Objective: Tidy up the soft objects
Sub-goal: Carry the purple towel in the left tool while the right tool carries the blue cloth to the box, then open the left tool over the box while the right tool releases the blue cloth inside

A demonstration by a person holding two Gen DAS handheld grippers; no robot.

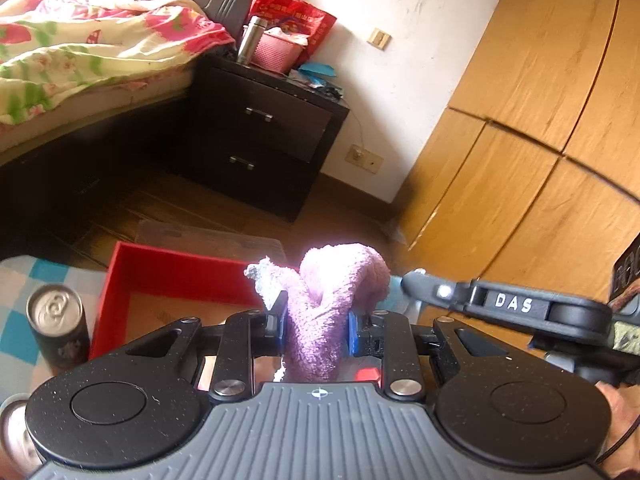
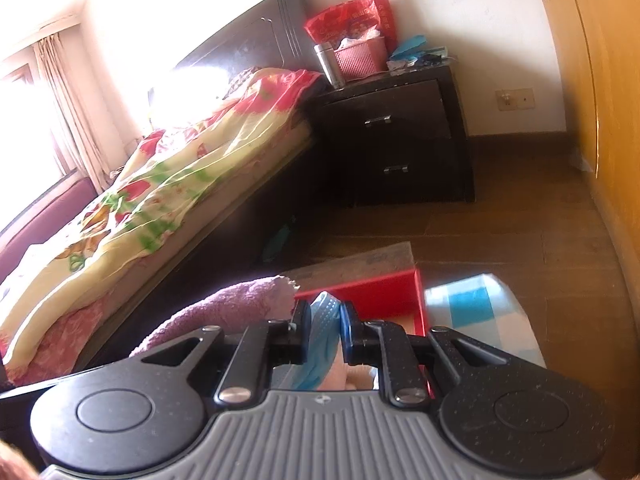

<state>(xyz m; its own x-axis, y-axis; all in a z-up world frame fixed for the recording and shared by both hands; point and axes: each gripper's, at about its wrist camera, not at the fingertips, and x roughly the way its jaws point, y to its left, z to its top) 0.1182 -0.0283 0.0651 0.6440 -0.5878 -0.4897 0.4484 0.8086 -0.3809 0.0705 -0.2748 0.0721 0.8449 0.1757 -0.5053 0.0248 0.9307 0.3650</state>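
My left gripper [image 1: 318,326] is shut on a purple fluffy towel [image 1: 332,304], bunched up between the fingers and held above the near side of an open red box [image 1: 168,272]. The towel also shows at the left in the right wrist view [image 2: 236,304]. My right gripper [image 2: 325,330] is shut on a light blue ribbed soft item [image 2: 326,314], held just in front of the red box [image 2: 384,288]. The right gripper's body shows at the right in the left wrist view [image 1: 508,304], beside the towel.
The box stands on a blue-and-white checked cloth [image 1: 24,280] over a table. Two drink cans [image 1: 60,324] stand left of the box. Beyond are a bed with a floral quilt [image 2: 168,184], a dark nightstand [image 1: 264,132] and a wooden wardrobe [image 1: 540,120].
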